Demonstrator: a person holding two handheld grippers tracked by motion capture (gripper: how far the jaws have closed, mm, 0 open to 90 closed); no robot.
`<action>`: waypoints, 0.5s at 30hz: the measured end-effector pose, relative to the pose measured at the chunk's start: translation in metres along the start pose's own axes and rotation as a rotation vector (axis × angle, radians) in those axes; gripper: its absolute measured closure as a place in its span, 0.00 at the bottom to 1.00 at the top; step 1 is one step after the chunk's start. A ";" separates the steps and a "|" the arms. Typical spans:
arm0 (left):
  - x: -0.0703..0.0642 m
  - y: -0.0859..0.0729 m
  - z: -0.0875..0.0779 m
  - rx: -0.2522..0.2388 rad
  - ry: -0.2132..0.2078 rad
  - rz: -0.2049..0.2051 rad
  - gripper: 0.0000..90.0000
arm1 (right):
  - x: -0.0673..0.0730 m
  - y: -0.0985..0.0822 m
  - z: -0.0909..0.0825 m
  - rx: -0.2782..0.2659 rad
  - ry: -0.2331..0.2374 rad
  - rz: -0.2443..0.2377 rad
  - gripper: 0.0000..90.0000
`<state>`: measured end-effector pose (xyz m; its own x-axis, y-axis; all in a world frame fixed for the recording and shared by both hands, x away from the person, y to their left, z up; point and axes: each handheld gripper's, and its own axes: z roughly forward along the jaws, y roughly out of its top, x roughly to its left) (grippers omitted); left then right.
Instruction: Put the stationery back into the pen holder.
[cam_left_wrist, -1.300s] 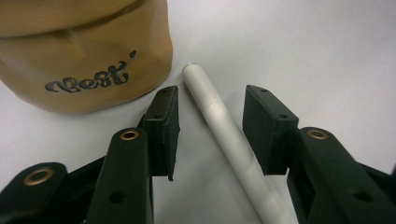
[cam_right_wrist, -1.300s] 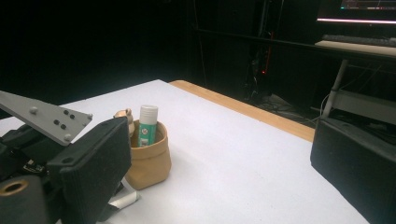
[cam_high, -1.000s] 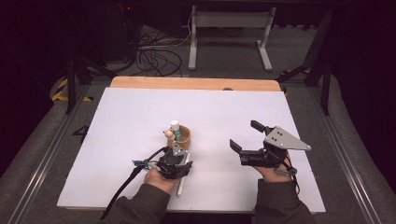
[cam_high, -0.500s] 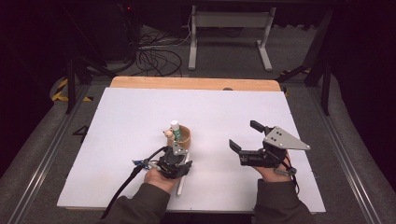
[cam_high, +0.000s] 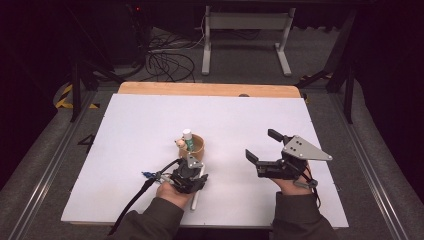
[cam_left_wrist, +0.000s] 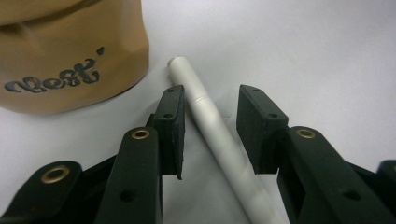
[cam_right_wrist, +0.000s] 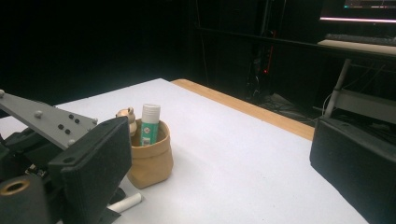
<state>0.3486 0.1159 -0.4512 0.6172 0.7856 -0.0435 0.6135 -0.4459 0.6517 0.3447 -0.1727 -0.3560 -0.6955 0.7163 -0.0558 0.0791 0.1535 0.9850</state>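
Observation:
A silver-white pen lies flat on the white table between the jaws of my left gripper. Those jaws have just been closing; the left pad is almost on the pen and the right pad stands off it. In the high view the left gripper points at a tan paper cup, and the pen's tail sticks out behind the hand. The cup sits just left of the pen tip and holds a glue stick and a small wooden piece. My right gripper hovers wide open to the right, holding nothing.
The white tabletop ends in a wooden strip at the far side. Beyond it are floor cables and a metal desk frame. The left gripper's grey plate shows in the right gripper view.

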 end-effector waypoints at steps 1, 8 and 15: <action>0.000 0.000 0.000 0.004 0.001 0.007 0.71 | 0.000 0.000 0.000 0.000 0.002 0.000 0.07; 0.003 0.000 0.000 0.006 0.011 0.020 0.80 | 0.001 0.000 0.000 0.005 0.002 0.008 0.07; 0.003 0.000 0.000 0.006 0.013 0.028 0.86 | 0.001 0.000 0.001 0.008 0.002 0.005 0.07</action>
<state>0.3504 0.1185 -0.4510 0.6277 0.7783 -0.0153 0.5988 -0.4702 0.6484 0.3443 -0.1715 -0.3561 -0.6965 0.7157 -0.0510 0.0879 0.1557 0.9839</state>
